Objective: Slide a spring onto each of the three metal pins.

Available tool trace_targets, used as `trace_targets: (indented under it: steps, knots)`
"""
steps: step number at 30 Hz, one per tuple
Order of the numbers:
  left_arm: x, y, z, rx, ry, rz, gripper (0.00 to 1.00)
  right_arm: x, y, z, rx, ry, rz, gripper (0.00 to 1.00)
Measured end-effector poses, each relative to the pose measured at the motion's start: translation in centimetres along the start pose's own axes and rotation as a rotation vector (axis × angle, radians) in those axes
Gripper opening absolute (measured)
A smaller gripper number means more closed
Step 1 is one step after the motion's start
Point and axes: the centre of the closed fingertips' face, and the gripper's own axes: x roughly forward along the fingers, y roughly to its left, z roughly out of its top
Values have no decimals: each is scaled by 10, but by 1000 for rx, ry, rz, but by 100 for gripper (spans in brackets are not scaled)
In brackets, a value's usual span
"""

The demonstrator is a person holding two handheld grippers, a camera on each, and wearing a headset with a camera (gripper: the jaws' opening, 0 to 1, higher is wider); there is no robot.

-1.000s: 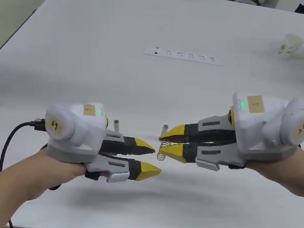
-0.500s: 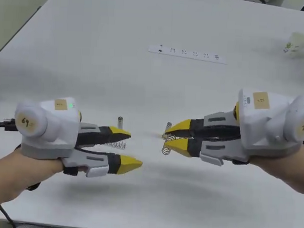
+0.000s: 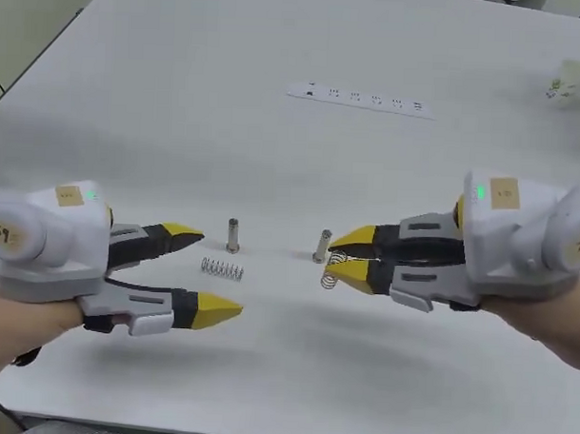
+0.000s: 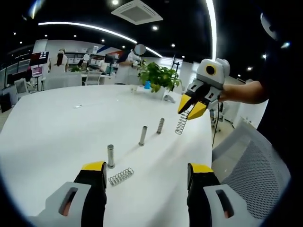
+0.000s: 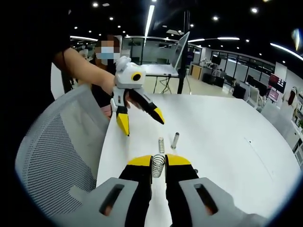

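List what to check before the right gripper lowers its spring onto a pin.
1. Held spring gripped: ok, clamped in the right gripper tongs.
2. A pin free: ok, near pin and middle pin are bare; far pin wears a spring.
3. Held spring above a bare pin: not ok, it hangs beside the far pin.
4. Left gripper out of the way: ok, open, tongs apart from the pins.
5. Loose spring clear of pins: ok, lying flat on the table beside the near pin.
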Motion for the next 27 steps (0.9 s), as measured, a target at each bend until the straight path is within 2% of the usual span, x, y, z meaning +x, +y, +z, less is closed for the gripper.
trace_targets:
  steps: [6,15,20,27]
  knots:
    - [-5,6,3,-27,-31,23,77,0,-3,-2,-9,8,-12,7]
    - [-5,13,0,-42,-27,58,97,2,-8,-7,-13,21,-26,7]
    - [-6,14,-2,-44,-23,65,98,2,-18,-10,2,22,-54,7]
    - [-9,16,-1,-47,-27,72,98,4,-42,-10,8,25,-117,7]
